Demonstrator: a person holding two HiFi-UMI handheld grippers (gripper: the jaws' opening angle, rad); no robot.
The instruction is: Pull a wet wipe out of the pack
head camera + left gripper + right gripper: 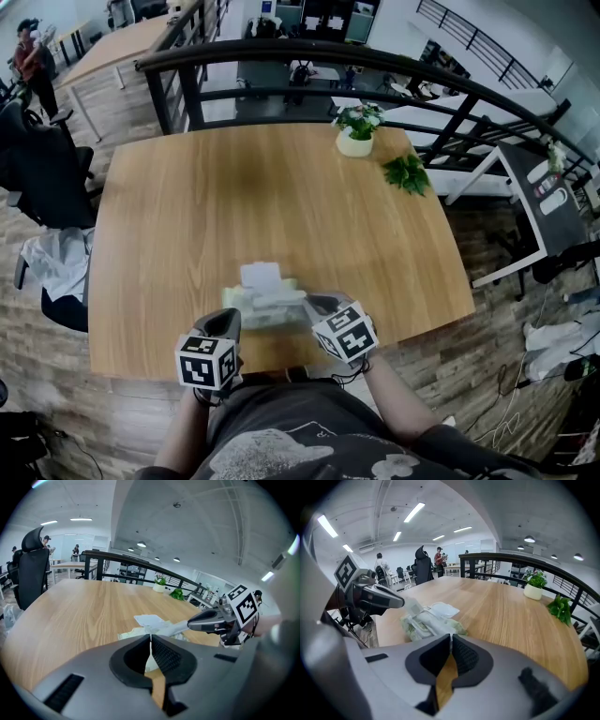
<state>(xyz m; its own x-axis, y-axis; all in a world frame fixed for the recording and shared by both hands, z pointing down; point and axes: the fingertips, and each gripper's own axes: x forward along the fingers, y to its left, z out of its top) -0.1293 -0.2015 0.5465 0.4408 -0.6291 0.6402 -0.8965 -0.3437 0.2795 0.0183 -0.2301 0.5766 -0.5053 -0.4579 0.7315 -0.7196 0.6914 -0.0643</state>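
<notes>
A pale green wet wipe pack (255, 311) lies near the front edge of the wooden table (234, 206), with its white lid (261, 275) flipped open. At the pack's left end sits my left gripper (228, 321), shut on the pack's thin end flap (412, 605). The right gripper (322, 303) is at the pack's right end. It is shut on a white wet wipe (284, 298) that stretches as a twisted band from the pack's opening to its jaws. The same band (171, 629) runs to the right gripper (191, 622) in the left gripper view.
A potted plant (356, 131) and a loose green sprig (407, 173) stand at the table's far right. A dark railing (375, 66) runs behind the table. An office chair (42, 178) stands to the left. A person stands far back left.
</notes>
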